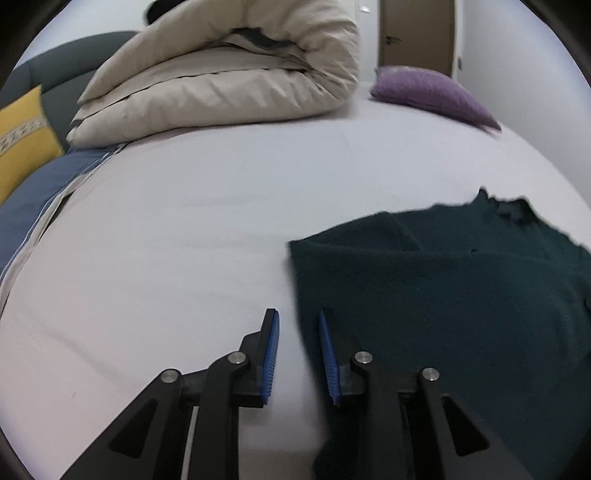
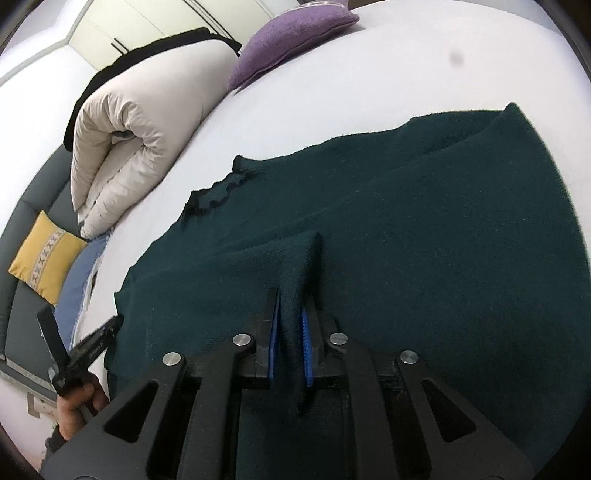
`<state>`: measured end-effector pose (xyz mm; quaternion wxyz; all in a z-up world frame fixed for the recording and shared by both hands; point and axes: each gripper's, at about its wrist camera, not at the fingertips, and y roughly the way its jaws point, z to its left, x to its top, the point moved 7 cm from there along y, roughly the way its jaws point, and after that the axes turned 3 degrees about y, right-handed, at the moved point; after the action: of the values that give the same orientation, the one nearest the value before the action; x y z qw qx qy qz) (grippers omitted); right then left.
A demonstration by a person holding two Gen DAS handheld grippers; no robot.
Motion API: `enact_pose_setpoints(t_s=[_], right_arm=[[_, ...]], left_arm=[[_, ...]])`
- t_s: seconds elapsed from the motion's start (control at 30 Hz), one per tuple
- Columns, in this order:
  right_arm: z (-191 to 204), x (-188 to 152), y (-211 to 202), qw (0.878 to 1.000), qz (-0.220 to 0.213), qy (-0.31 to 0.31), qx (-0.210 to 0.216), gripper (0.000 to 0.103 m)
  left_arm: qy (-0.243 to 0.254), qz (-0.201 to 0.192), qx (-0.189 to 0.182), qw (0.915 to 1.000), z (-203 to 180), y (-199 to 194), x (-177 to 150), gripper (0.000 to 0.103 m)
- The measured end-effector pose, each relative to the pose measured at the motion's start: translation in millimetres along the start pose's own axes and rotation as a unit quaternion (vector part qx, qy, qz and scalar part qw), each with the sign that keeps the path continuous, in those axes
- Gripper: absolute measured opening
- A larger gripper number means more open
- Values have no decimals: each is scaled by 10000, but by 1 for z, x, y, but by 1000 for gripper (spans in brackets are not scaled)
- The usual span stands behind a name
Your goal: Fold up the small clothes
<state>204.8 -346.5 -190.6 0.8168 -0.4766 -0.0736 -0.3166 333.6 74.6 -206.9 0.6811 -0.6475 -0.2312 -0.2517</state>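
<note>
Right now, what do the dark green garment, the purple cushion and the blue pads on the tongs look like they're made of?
Garment: looks like knit wool or fleece, matte, with a fuzzy nap and frayed neckline. Cushion: seemingly chenille or a similar nubby woven fabric, soft matte grain. Pads: probably rubber or moulded plastic, fine ribbed face; which one is unclear.
</note>
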Motion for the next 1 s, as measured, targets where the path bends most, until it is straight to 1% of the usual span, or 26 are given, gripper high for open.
enact_pose_setpoints(t_s=[0.03, 0.07, 0.1, 0.13, 0.17, 0.2, 0.23, 0.3, 0.37, 0.47, 0.5, 0.57, 0.6, 0.67, 0.73, 0.8, 0.83, 0.87, 0.93, 0.97, 1.0], right_arm=[[2, -1, -7, 9999, -8, -14, -115, 17], [4, -2, -15, 9998, -38, -36, -188, 26], [6, -5, -30, 9997, -149, -73, -191, 42], [6, -7, -42, 9995, -251, -84, -149, 66], [4, -11, -57, 9991, -385, -79, -140, 75], [1, -16, -72, 9986, -502, -58, -143, 77], [-1, -23, -86, 9983, -572, -55, -118, 77], [-7, -42, -116, 9983, -556, -86, -118, 77], [-17, -62, -143, 9983, -559, -144, -115, 77], [-41, -104, -188, 9978, -571, -173, -272, 77], [-52, -117, -202, 9978, -566, -132, -307, 77], [-77, -147, -232, 9975, -549, 63, -430, 77], [-88, -161, -245, 9974, -550, 135, -436, 77], [-110, -187, -271, 9968, -584, 314, -438, 77], [-132, -214, -293, 9962, -528, 521, -465, 77], [-150, -234, -305, 9953, -479, 716, -440, 77], [-159, -247, -314, 9946, -431, 884, -337, 75], [-167, -253, -317, 9943, -404, 961, -235, 74], [-171, -269, -325, 9945, -328, 998, -60, 71], [-172, -276, -328, 9949, -291, 965, -12, 70], [-172, -282, -331, 9951, -250, 955, 52, 67]], left_arm=[[-143, -128, -22, 9998, 6, -14, -2, 26], [-237, -224, -76, 9994, 11, -25, -5, 28], [-334, -309, -122, 9989, 16, -41, -10, 30], [-378, -331, -161, 9986, 19, -50, -15, 33], [-386, -330, -187, 9985, 21, -58, -21, 43], [-375, -306, -203, 9986, 23, -67, -29, 51], [-365, -284, -252, 9986, 26, -76, -39, 54], [-344, -194, -378, 9985, 29, -89, -60, 65], [-430, -16, -503, 9978, 33, -104, -86, 66], [-784, 249, -953, 9920, 40, -129, -129, 67], [-831, 336, -1013, 9908, 41, -137, -143, 67], [-845, 466, -1110, 9891, 40, -150, -165, 67], [-849, 571, -1222, 9872, 39, -158, -180, 67], [-882, 628, -1323, 9853, 38, -172, -198, 67], [-898, 775, -1536, 9810, 34, -182, -218, 67], [-920, 861, -1700, 9774, 31, -191, -236, 67], [-924, 867, -1736, 9766, 30, -194, -242, 68], [-924, 890, -1795, 9754, 28, -198, -248, 68], [-975, 927, -1900, 9725, 27, -203, -255, 68], [-1053, 970, -1986, 9696, 27, -205, -258, 69], [-1104, 1002, -2060, 9671, 27, -206, -260, 71]])
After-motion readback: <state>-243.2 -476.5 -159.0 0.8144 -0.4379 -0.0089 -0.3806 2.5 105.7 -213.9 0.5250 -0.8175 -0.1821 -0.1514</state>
